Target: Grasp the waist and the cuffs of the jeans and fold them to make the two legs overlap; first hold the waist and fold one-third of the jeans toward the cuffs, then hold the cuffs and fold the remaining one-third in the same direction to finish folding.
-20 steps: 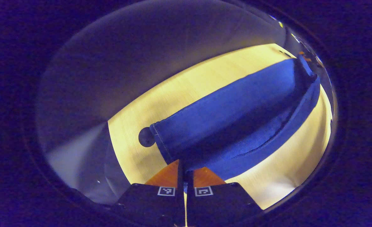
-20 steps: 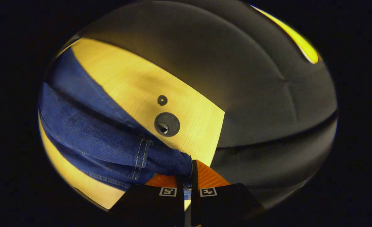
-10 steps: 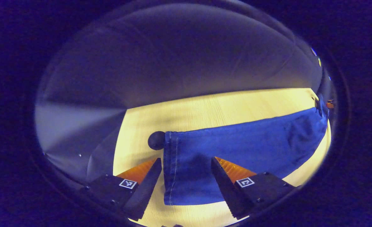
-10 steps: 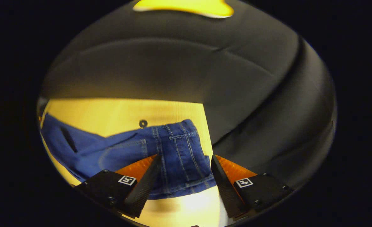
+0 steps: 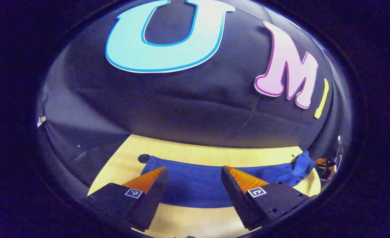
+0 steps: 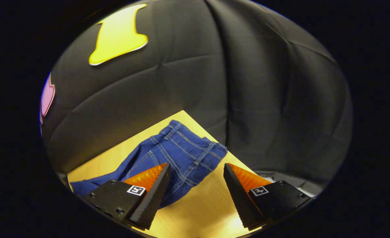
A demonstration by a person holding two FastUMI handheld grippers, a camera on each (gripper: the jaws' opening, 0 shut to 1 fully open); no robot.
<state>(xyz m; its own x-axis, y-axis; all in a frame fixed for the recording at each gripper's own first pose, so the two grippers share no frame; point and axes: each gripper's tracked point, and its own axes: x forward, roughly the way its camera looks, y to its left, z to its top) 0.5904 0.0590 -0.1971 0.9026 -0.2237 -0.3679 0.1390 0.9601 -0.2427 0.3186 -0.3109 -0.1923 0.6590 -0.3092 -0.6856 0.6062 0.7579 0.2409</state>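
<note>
Blue jeans [image 5: 198, 183] lie flat on the light wooden table [image 5: 188, 221], the two legs laid one over the other in a long strip. In the left gripper view my left gripper [image 5: 193, 185] is open above the cuff end, holding nothing. The waist end [image 6: 181, 152], with its belt loops and seams, lies near the table's far corner in the right gripper view. My right gripper [image 6: 196, 185] is open just above and in front of the waist, with nothing between its fingers. The right gripper [image 5: 327, 163] also appears small at the far right of the left gripper view.
A round dark hole [image 5: 144, 158] sits in the table beside the cuffs. The booth's black cloth wall [image 6: 214, 82] stands close behind the table's far edges. Bare wood [image 6: 201, 211] lies in front of the waist.
Both grippers, shut on the jeans a second ago, have opened and let the cloth drop flat. Since then both have lifted and tilted back, so the jeans look smaller and farther.
</note>
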